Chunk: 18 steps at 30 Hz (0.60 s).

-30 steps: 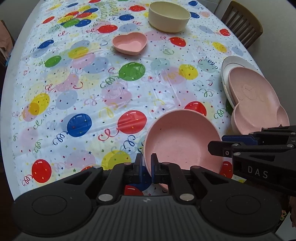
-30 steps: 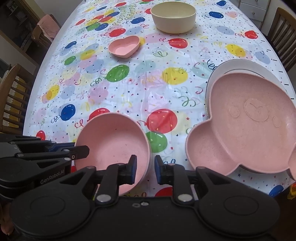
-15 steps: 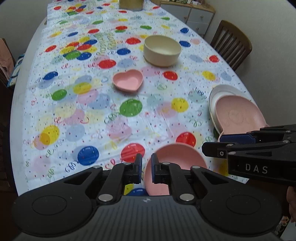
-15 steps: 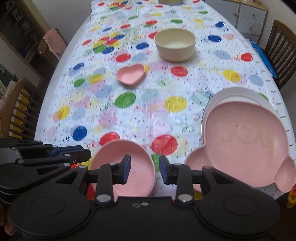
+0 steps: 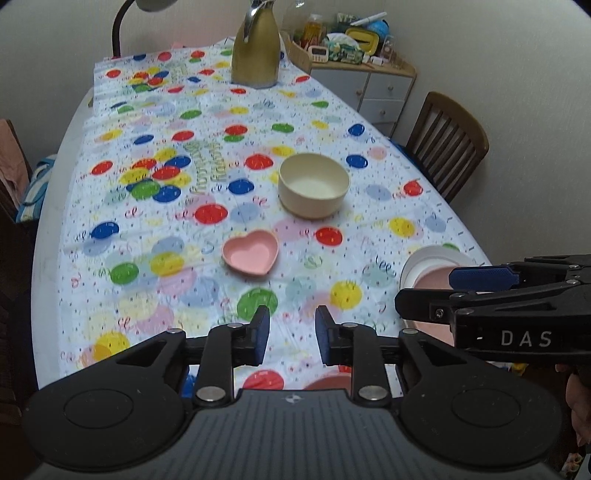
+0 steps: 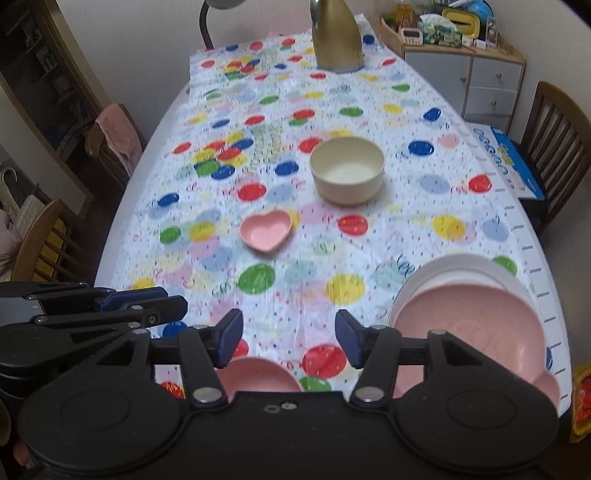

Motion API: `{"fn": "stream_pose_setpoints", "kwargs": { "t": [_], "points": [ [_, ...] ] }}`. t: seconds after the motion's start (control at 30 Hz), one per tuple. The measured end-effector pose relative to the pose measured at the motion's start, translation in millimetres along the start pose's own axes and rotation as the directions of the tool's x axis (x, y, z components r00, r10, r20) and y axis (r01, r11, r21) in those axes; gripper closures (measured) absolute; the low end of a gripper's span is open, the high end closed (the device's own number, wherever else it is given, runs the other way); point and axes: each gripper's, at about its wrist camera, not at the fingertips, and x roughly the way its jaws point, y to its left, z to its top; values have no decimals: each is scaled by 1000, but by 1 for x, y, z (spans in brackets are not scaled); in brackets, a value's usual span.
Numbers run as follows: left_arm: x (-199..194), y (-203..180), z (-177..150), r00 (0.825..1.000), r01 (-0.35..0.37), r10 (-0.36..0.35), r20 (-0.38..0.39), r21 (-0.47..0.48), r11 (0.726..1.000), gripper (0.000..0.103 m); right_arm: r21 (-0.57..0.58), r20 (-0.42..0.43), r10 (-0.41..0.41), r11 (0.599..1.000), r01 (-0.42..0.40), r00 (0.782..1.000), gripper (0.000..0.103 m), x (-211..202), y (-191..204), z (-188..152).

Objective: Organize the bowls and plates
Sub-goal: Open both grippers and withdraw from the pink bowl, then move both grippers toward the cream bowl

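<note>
A cream bowl (image 5: pixel 314 190) (image 6: pixel 347 174) and a pink heart dish (image 5: pixel 250 252) (image 6: pixel 265 230) sit mid-table. A pink shaped plate (image 6: pixel 469 328) lies on a white plate (image 6: pixel 463 266) at the near right edge; in the left wrist view only part of the white plate (image 5: pixel 424 258) shows behind the right gripper. A pink round bowl (image 6: pixel 255 374) (image 5: pixel 328 382) rests at the near edge, mostly hidden under the grippers. My left gripper (image 5: pixel 291 338) and right gripper (image 6: pixel 288 341) are open, empty, raised above the near edge.
The table wears a balloon-print cloth (image 5: pixel 207 177). A gold kettle (image 5: pixel 255 51) (image 6: pixel 338 35) stands at the far end. Wooden chairs (image 5: pixel 448 144) (image 6: pixel 554 147) stand to the right and another (image 6: pixel 40 240) to the left. A cluttered cabinet (image 6: pixel 461 62) stands at the back right.
Both grippers have opened wider and lifted up and back from the pink bowl, which stays on the table. More of the table's far end has come into view.
</note>
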Motion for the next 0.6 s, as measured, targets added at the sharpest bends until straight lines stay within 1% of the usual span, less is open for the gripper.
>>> {"fn": "stream_pose_setpoints", "kwargs": {
  "t": [0.13,0.2,0.23,0.27,0.3,0.33,0.37,0.53,0.6],
  "points": [
    [6,-2,17,1000,0,0,16,-11,1000,77,-5,39,-4,1000,4,999,38,-4,-6,18],
    [10,-3,24,1000,-4,4,21,-14,1000,75,-6,56,-2,1000,3,998,33,-5,-10,27],
    [13,-4,28,1000,-6,7,24,-15,1000,71,-9,67,-1,1000,2,998,29,-6,-12,32],
    [15,-5,32,1000,-9,9,28,-16,1000,63,-12,76,-2,1000,3,997,26,-6,-14,36],
    [18,-6,37,999,-13,13,34,-17,1000,59,-13,82,-5,1000,6,997,25,-5,-17,41],
    [21,-7,41,999,-17,17,41,-17,1000,51,-12,87,-7,1000,8,996,22,-4,-20,46],
    [23,-9,45,999,-21,21,48,-17,1000,47,-12,90,-5,1000,6,996,21,-4,-23,50],
    [41,-15,69,998,-30,32,55,-26,999,46,-17,89,-12,1000,13,996,17,6,-39,73],
    [50,-16,79,998,-33,35,54,-38,999,41,-18,86,-13,1000,14,996,15,12,-47,83]
  ]
}}
